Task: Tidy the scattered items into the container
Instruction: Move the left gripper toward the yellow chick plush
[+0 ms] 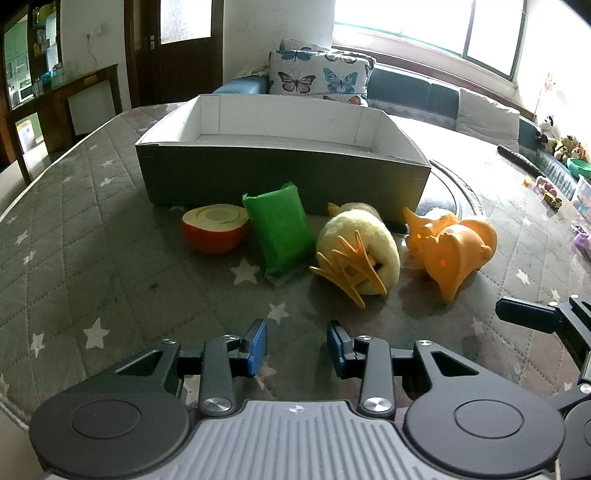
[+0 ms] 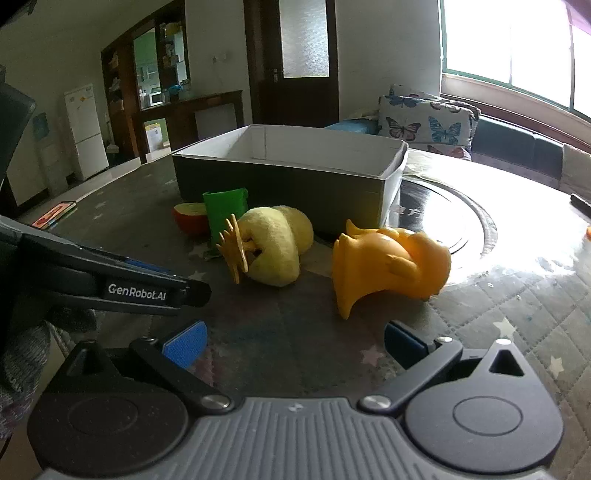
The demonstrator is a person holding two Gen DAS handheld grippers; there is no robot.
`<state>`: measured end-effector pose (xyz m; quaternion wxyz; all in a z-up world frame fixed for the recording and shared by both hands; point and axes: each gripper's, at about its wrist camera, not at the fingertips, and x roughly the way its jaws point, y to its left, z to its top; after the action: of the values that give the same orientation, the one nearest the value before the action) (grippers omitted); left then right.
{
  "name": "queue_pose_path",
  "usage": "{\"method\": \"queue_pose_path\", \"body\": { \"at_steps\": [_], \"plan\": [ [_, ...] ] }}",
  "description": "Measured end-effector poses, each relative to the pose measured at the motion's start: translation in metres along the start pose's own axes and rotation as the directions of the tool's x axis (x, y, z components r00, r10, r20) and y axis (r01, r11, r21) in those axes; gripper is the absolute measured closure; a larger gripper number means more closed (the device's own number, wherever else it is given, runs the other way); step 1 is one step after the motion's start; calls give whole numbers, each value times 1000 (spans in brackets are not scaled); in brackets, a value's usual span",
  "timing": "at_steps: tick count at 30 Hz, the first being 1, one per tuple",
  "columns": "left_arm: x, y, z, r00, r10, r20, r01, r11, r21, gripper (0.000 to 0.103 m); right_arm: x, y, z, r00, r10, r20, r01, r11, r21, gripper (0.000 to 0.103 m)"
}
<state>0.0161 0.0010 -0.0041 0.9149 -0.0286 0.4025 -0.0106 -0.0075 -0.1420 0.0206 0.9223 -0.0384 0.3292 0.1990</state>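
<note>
Four items lie in a row on the bench just before the box (image 1: 284,173), handy for lifting in: apple half (image 1: 214,229), green pack (image 1: 280,229), plush chick (image 1: 358,247), orange toy (image 1: 454,243). Left claw (image 1: 297,345) and right claw (image 2: 295,345) hang near, both apart, empty.

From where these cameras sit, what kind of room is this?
Most likely a home living room: a sofa with butterfly-print cushions under a wide window, a dark wooden door, and a white fridge beyond.
</note>
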Motion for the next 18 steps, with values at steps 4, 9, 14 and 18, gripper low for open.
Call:
{"method": "queue_pose_path", "body": {
  "at_steps": [4,9,14,18],
  "plan": [
    [1,1,2,1000,1,-4,-1,1000,0,65,1,1,2,1000,10,-4,-10,1000,-7,0],
    [2,2,3,1000,-2,-5,2,1000,-2,65,3,2,4,1000,21,-5,-21,1000,-12,0],
    [2,4,7,1000,-8,-6,8,1000,-4,65,4,3,9,1000,30,-2,-30,999,-21,0],
    [1,5,10,1000,-15,-2,15,1000,-5,65,6,6,12,999,42,-1,-42,999,-33,0]
  ]
}}
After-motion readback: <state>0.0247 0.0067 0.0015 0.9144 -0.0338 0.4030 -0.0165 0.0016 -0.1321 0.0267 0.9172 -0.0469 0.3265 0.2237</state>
